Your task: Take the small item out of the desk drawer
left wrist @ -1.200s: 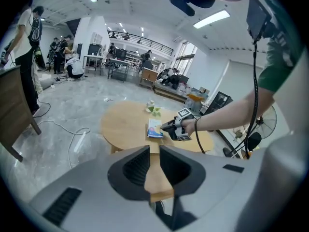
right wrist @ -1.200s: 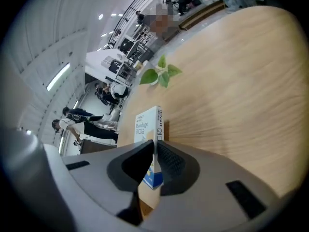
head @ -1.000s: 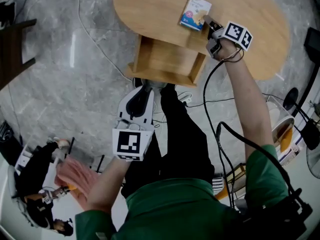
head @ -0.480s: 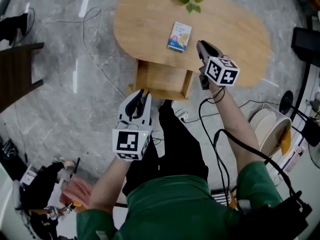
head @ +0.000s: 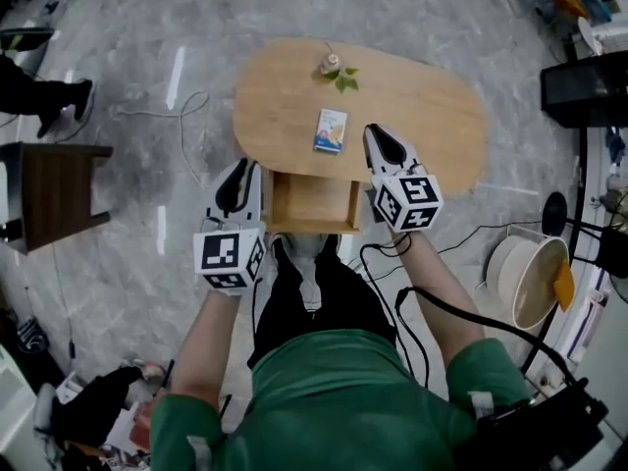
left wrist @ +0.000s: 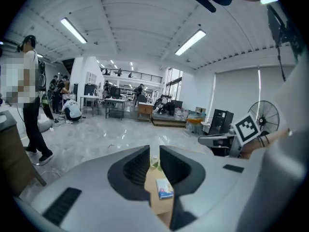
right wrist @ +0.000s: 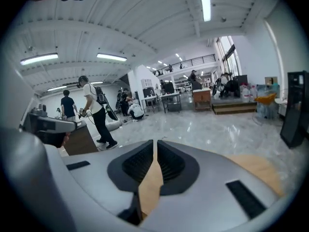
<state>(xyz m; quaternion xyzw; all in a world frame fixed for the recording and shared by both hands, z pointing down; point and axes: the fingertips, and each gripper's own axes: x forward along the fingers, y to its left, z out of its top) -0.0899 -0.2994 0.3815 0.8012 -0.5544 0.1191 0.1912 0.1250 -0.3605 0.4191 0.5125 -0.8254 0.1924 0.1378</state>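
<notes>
A small white and blue box [head: 331, 130] lies flat on the oval wooden desk [head: 432, 126], and also shows in the left gripper view [left wrist: 164, 188]. The desk drawer [head: 312, 204] stands pulled out at the near edge, and its inside looks bare. My right gripper [head: 373, 131] hovers over the desk's near edge, just right of the box, shut with nothing between its jaws. My left gripper [head: 238, 170] is beside the drawer's left side, over the floor, jaws close together and holding nothing. A small potted plant [head: 333, 66] stands at the desk's far edge.
A dark side table [head: 54, 189] stands on the marble floor to the left. A white round tub [head: 530, 278] and black equipment [head: 584, 86] are at the right. Cables trail across the floor by the desk. In both gripper views, people stand far off in the hall.
My right gripper has drawn back from the box, which stays on the desk. My left gripper has come forward to the drawer's left side. The head view has pulled back and higher.
</notes>
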